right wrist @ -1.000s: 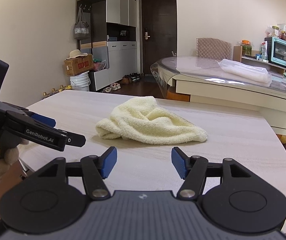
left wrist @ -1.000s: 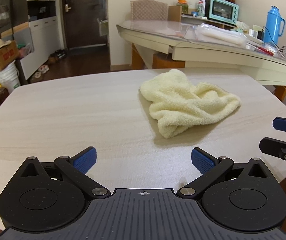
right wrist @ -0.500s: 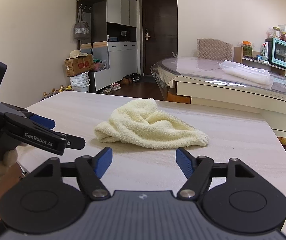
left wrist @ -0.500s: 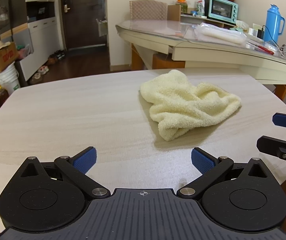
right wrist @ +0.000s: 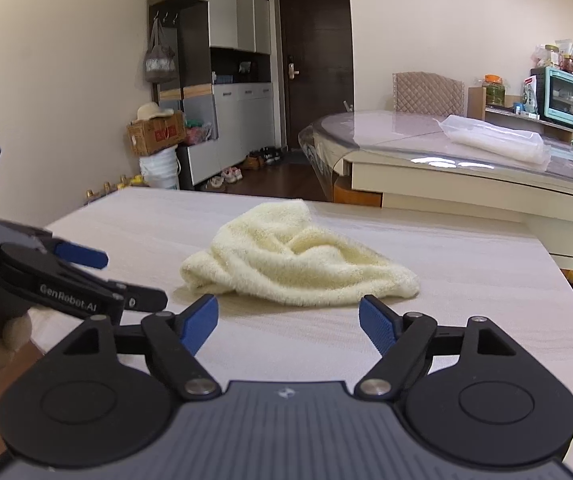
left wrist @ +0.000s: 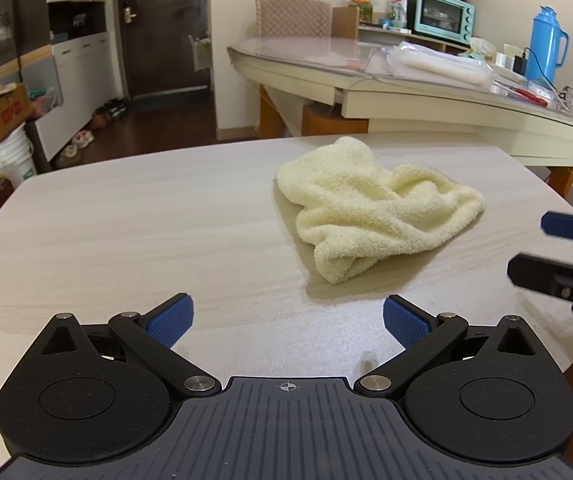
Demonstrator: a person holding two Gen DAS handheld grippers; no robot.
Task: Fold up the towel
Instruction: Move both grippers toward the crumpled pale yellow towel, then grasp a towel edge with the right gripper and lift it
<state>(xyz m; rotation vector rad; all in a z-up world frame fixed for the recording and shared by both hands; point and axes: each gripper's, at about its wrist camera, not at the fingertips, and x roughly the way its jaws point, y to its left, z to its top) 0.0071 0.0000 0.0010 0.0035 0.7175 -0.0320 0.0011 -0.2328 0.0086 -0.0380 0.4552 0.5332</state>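
- On the counter (left wrist: 126,216), past the middle and toward the far side, sits the pale yellow towel (left wrist: 374,204). It's a crumpled heap with bunched ridges, not flat and not in any neat fold, so the job's end state isn't there.
- Left tool (left wrist: 288,320): blue pads spread wide apart, nothing between them, hovering over the near edge of the counter. From here the towel lies ahead and off to the right.
- Right tool (right wrist: 288,322): pads also spread apart and empty. From its view the towel is pretty much dead ahead, and its near hem sits just beyond the fingertips.
- So my read is the right tool is the nearer one, by a fair bit. The left one has to reach forward and across.
- Long axis: in the right view the heap stretches left to right across the tool's line. In the left view it runs on a diagonal, with a rolled lump pointing back toward the camera.
- Can't pick out real corners in that bundle, they're buried in the folds. That's the tricky part IMO, grabbing one layer rather than a wad.
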